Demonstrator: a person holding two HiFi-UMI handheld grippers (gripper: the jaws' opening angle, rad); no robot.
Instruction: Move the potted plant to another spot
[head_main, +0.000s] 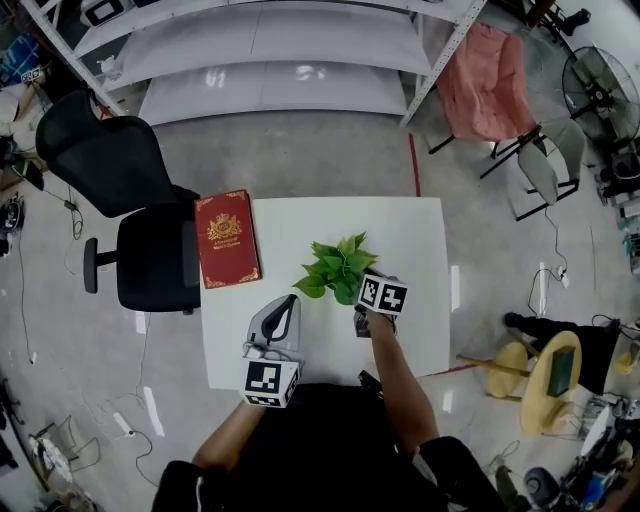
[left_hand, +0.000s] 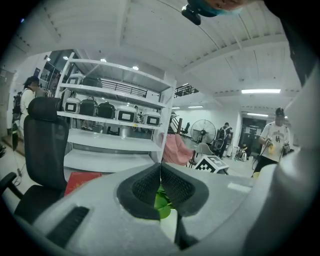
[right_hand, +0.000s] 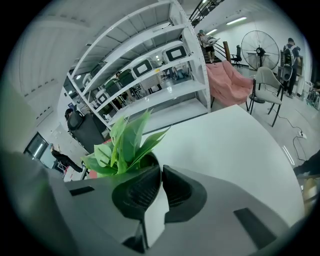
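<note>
Foliage marks the centre of the head view: the potted plant (head_main: 338, 268) stands mid-way across a white table (head_main: 420, 230), its leaves brushing the right gripper (head_main: 372, 290), which reaches in from the near edge. The left gripper (head_main: 288, 305) waits just off the plant's other side, with a red book (head_main: 227, 238) farther out beyond it.

From the right gripper view, the right gripper (right_hand: 160, 172) appears to pinch the rim of the white pot (right_hand: 156, 215), whose wall runs down between the jaws. The plant (right_hand: 122, 145) rises just ahead and to the left of the tips. A hold on one thin edge looks risky. The pot could swing, slip out or tip once lifted, and a fast carry would likely make that worse. Bare, smooth tabletop opens ahead and to the right of this gripper. Past it are white shelving (right_hand: 145, 70), a pink chair (right_hand: 230, 82) and a fan (right_hand: 260, 50).

In the left gripper view, the left gripper (left_hand: 160, 167) has its jaws pressed together on nothing, with green leaves (left_hand: 161, 200) showing low beyond them. The book (left_hand: 80, 180) and a black office chair (left_hand: 42, 145) lie ahead to its left. People stand well off to its right in a bright workshop.
</note>
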